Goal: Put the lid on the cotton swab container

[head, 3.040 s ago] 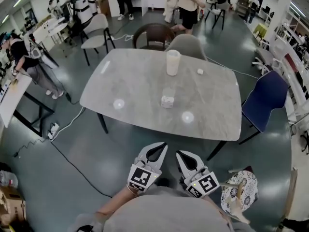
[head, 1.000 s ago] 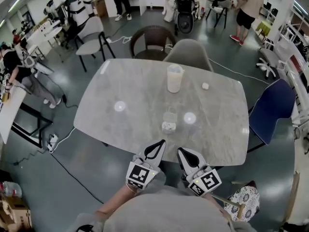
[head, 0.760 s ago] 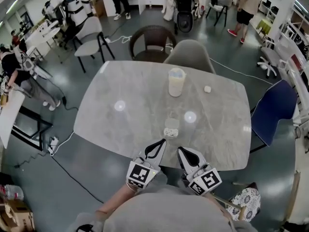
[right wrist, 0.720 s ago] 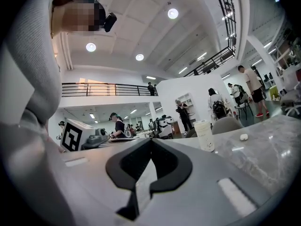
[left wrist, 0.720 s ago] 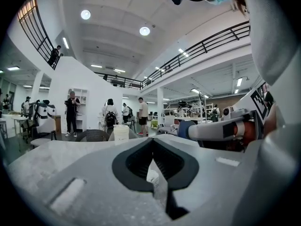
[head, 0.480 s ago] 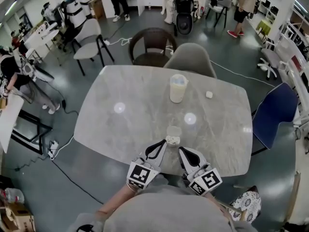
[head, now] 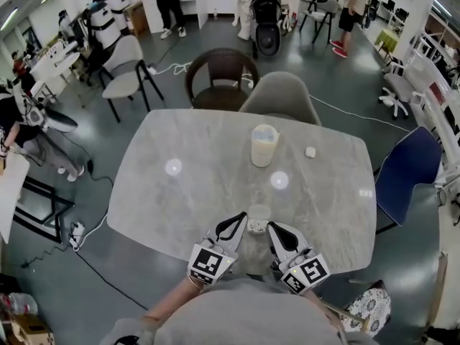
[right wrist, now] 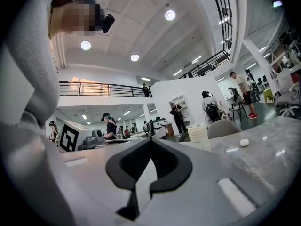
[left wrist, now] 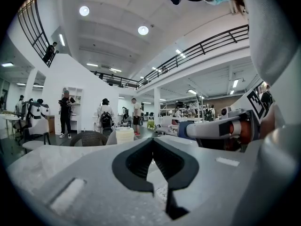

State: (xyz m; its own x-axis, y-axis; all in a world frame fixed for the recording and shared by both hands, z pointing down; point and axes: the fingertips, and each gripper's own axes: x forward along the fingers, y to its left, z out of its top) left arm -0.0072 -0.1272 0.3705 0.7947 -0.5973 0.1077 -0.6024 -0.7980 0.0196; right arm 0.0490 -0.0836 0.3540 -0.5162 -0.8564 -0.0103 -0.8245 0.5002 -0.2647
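1. Plainly, the biggest thing before us is the grey marbled table (head: 201,142). Its near edge runs under both grippers, and its top stretches away ahead of them.
2. We hold the left gripper (head: 241,216) and the right gripper (head: 271,225) side by side over that near edge, tips angled toward each other. Each gripper view shows its jaws pressed together at the tips with nothing clamped between them: left gripper (left wrist: 153,139), right gripper (right wrist: 150,139).
3. A tall pale container (head: 264,144) stands well ahead of both grippers, near the table's middle and roughly in line with the gap between them. It is an upright cylinder, cream-coloured for most of its height, with a lighter, clearer band at the top. It shows left of the jaws in the left gripper view (left wrist: 124,134) and right of them in the right gripper view (right wrist: 197,135).
4. A small clear tub (head: 256,218) sits just ahead of the fingertips, between the two grippers and touching neither. It is see-through, with white specks low inside.
5. A small white piece (head: 310,152) lies beyond the right gripper, right of the tall container and apart from it. It is rounded and low (right wrist: 243,142).
6. We cannot tell which of these pieces is the lid.
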